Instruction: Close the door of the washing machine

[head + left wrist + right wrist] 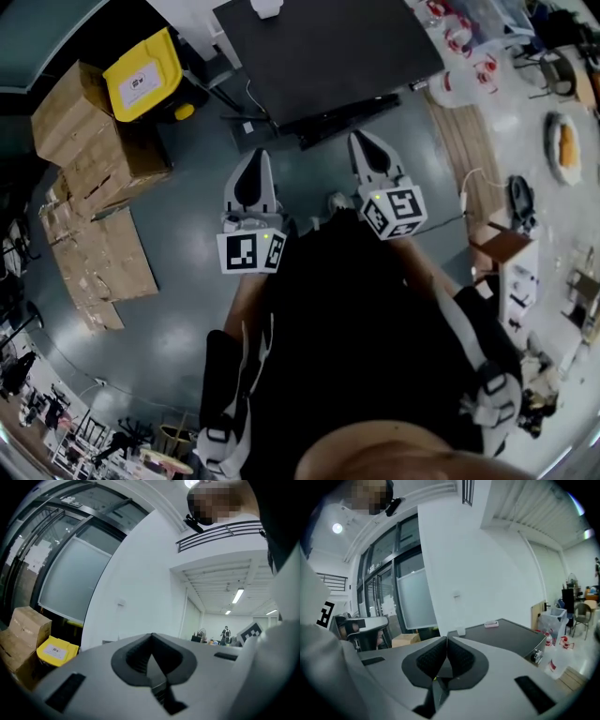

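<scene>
While both grippers were held out ahead of the person, the washing machine (328, 56) stood at the far side of the scene, just beyond their tips. From the head view it read as a box with a flat dark top. Door not made out in any view; the front face lay hidden under the top. A round knob (536, 656) showed at the machine's near right corner in the right gripper view. A small white object (266, 7) sat at the far edge of the top.

Left gripper (253, 157): fingers pressed together, nothing between them, aimed at the floor gap left of the machine. Its marker cube (250, 251) faced up, near the person's body.

Right gripper (362, 141): fingers also together and empty, tips close to the machine's near edge but not touching it. Its marker cube (396, 212) sat slightly farther out than the left one.

Grey floor (178, 309) all round. Yellow-lidded bin (142, 75) to the far left of the machine, with stacked cardboard boxes (94, 150) beside it and flattened cardboard nearer. Bottles with red caps (459, 37) stood to the far right, by a strip of wooden boards (464, 141).
</scene>
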Demonstrator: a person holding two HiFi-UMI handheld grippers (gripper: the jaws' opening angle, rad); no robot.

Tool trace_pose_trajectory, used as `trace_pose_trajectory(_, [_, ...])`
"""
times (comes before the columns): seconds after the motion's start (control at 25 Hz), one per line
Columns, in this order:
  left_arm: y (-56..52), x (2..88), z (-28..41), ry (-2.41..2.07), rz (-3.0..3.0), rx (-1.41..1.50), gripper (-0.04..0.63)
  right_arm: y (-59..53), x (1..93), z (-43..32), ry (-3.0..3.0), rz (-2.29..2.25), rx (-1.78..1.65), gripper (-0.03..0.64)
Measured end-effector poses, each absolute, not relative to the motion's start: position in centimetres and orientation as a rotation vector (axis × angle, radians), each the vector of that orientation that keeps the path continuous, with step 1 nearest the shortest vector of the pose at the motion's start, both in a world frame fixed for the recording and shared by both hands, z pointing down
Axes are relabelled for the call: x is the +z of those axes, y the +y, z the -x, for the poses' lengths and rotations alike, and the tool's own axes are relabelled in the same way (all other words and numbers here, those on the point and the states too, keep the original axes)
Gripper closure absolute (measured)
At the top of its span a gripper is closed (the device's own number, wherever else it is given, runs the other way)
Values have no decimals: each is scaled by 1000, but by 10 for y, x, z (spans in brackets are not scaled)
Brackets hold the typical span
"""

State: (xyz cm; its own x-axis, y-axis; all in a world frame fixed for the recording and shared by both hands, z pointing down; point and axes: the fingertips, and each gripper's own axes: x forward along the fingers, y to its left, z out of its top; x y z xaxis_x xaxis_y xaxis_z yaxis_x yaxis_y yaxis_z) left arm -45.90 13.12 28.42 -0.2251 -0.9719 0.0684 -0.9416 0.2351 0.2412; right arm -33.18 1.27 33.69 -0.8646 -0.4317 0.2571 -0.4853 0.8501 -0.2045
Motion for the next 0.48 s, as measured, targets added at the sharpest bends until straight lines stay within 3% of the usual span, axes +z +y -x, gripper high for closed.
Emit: trace_pose_trajectory(0.48, [139, 272, 440, -2335, -1844, -222, 594, 38, 322, 318, -2866, -673, 401, 611])
